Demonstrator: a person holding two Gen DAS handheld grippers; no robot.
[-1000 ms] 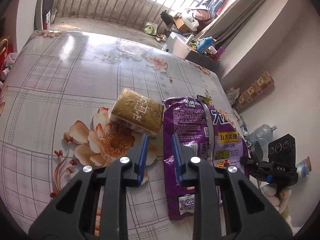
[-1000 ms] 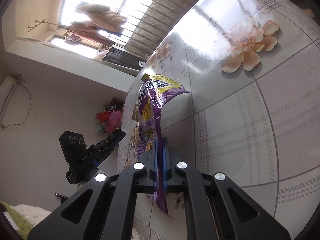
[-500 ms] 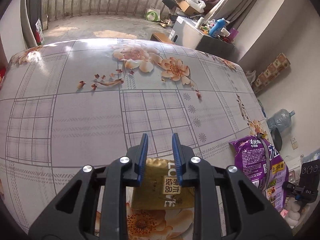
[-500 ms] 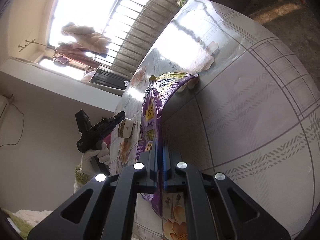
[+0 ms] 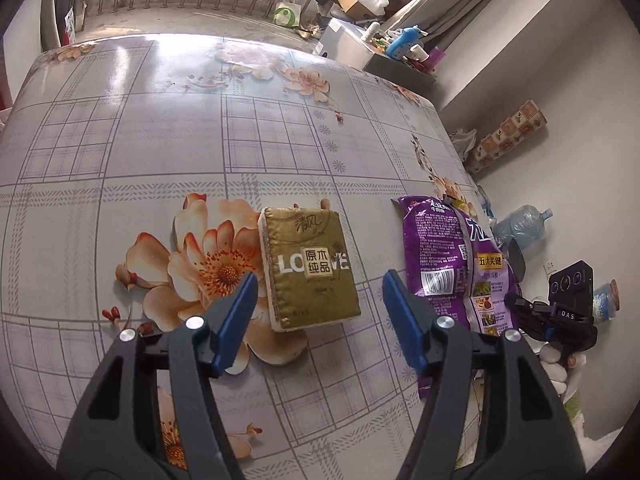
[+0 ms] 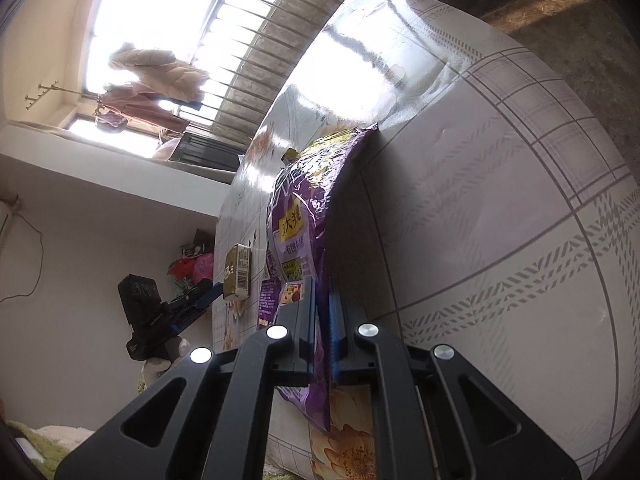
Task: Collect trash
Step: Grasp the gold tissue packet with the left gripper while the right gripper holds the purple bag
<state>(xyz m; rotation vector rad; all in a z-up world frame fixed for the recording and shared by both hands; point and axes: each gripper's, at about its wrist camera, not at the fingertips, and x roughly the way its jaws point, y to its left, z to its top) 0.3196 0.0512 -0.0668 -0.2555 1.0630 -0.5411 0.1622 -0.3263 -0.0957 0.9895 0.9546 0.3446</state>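
Note:
A gold tissue pack (image 5: 310, 266) lies on the floral tablecloth (image 5: 160, 140). My left gripper (image 5: 316, 304) is open, its blue pads on either side of the pack's near end, a little above it. A purple snack bag (image 5: 452, 264) lies near the table's right edge. My right gripper (image 6: 322, 312) is shut on the purple snack bag (image 6: 308, 208) at its near edge. The tissue pack also shows in the right wrist view (image 6: 237, 272), with the left gripper (image 6: 196, 300) beside it.
Past the table's right edge stand a water jug (image 5: 520, 224) and a patterned roll (image 5: 508, 136) on the floor. A cluttered low cabinet (image 5: 360, 46) sits beyond the far edge. A barred window (image 6: 224, 40) is behind.
My left gripper has opened wide and pulled back, so the tissue pack now lies between its pads. My right gripper still holds the purple bag, which has shifted a little.

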